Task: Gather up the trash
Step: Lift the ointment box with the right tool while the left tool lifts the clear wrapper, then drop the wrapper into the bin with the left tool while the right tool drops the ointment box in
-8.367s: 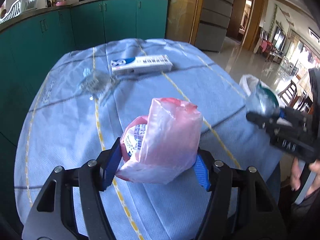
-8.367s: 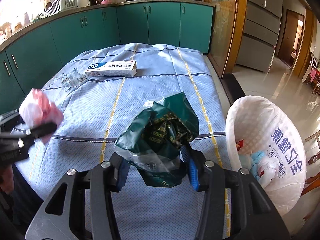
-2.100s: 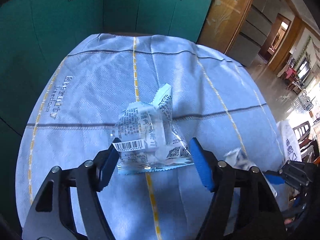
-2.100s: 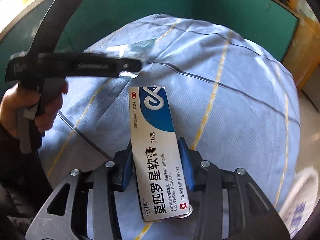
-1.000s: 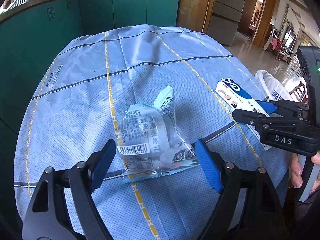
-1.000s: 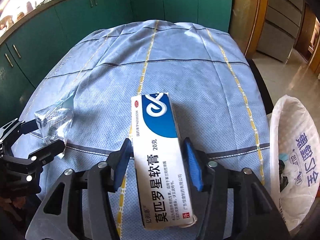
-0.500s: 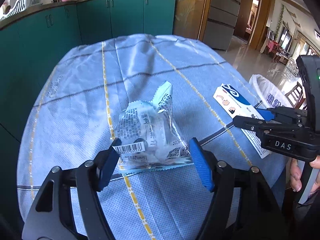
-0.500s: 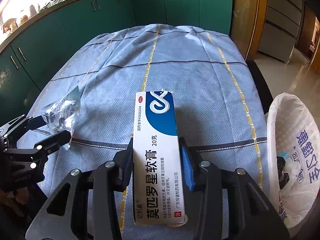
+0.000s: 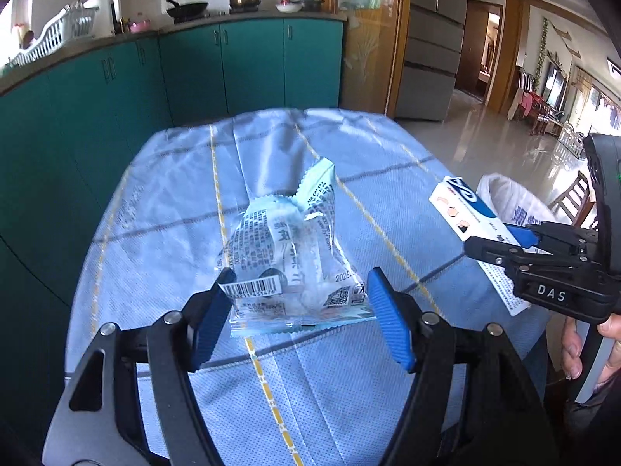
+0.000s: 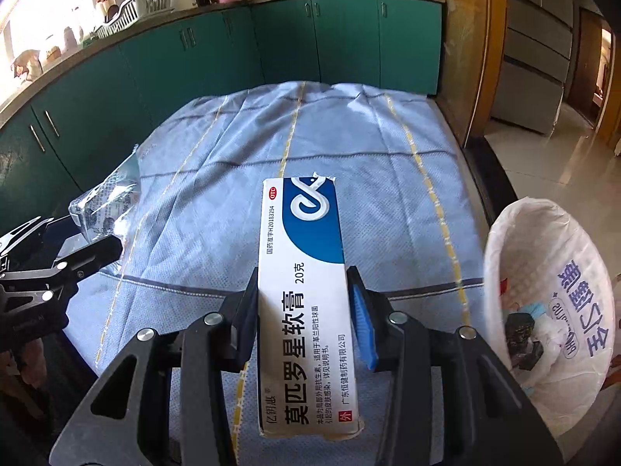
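Note:
My left gripper [image 9: 297,316] is shut on a clear printed plastic wrapper [image 9: 287,260] and holds it above the blue tablecloth [image 9: 186,202]. My right gripper [image 10: 306,320] is shut on a white and blue ointment box [image 10: 304,272], held lengthwise above the table. The box also shows in the left wrist view [image 9: 465,213], and the wrapper in the right wrist view [image 10: 104,209]. A white-lined trash bin [image 10: 551,287] stands on the floor right of the table, with several pieces of trash inside; its rim shows in the left wrist view [image 9: 504,194].
Green kitchen cabinets [image 10: 194,62] run behind and left of the table. A wooden glass partition [image 10: 465,39] stands at the table's far right. Tiled floor [image 10: 543,163] lies to the right. Chairs [image 9: 574,198] stand beyond the bin.
Both grippers have risen and tilted up a little, each still holding its item. The view now takes in more of the cabinets and the bin.

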